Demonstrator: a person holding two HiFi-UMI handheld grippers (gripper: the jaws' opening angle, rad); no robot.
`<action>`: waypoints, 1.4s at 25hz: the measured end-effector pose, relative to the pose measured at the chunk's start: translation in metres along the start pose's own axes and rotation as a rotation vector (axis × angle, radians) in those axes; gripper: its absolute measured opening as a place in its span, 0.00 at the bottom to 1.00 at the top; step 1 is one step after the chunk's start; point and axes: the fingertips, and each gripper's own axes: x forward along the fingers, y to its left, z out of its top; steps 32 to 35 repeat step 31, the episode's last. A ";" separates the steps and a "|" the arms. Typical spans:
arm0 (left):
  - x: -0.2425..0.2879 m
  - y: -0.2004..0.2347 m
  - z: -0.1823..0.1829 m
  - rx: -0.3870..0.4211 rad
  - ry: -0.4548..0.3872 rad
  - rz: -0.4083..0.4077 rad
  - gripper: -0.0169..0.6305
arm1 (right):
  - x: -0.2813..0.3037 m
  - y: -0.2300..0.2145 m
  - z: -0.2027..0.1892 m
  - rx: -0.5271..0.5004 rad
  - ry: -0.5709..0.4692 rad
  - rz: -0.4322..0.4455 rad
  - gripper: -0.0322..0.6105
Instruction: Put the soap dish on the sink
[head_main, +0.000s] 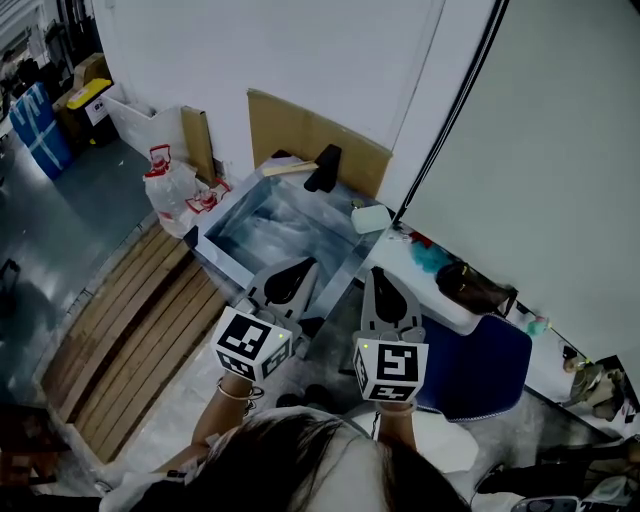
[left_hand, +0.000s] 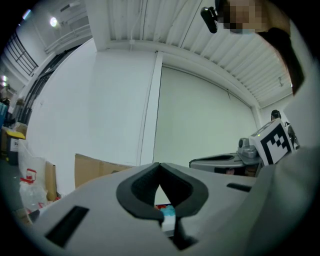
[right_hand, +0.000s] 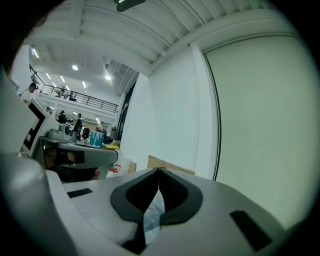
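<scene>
A white soap dish (head_main: 370, 218) lies at the far right corner of the steel sink (head_main: 232, 262), on its rim beside the basin. A black faucet (head_main: 323, 168) stands at the sink's back edge. My left gripper (head_main: 305, 265) hovers over the sink's near rim, jaws shut with nothing between them. My right gripper (head_main: 377, 272) hangs just to its right, short of the soap dish, also shut and empty. In the left gripper view the left gripper (left_hand: 159, 165) shows its tips touching. The right gripper (right_hand: 159, 171) looks the same in the right gripper view.
A white counter (head_main: 410, 285) right of the sink carries a teal cloth (head_main: 432, 258) and a dark bag (head_main: 475, 288). A blue seat (head_main: 485, 370) sits below it. Cardboard (head_main: 310, 135) leans behind the sink. A plastic bag (head_main: 172, 190) and wooden slats (head_main: 130, 335) lie to the left.
</scene>
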 end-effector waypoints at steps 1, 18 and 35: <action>0.003 0.000 -0.001 -0.001 0.001 0.000 0.04 | 0.002 -0.002 -0.001 0.001 0.001 0.000 0.09; 0.030 0.005 -0.015 -0.004 0.046 -0.004 0.04 | 0.021 -0.027 -0.017 -0.005 0.037 -0.009 0.09; 0.018 0.005 -0.017 -0.001 0.055 -0.008 0.04 | 0.016 -0.023 -0.017 -0.006 0.038 -0.026 0.09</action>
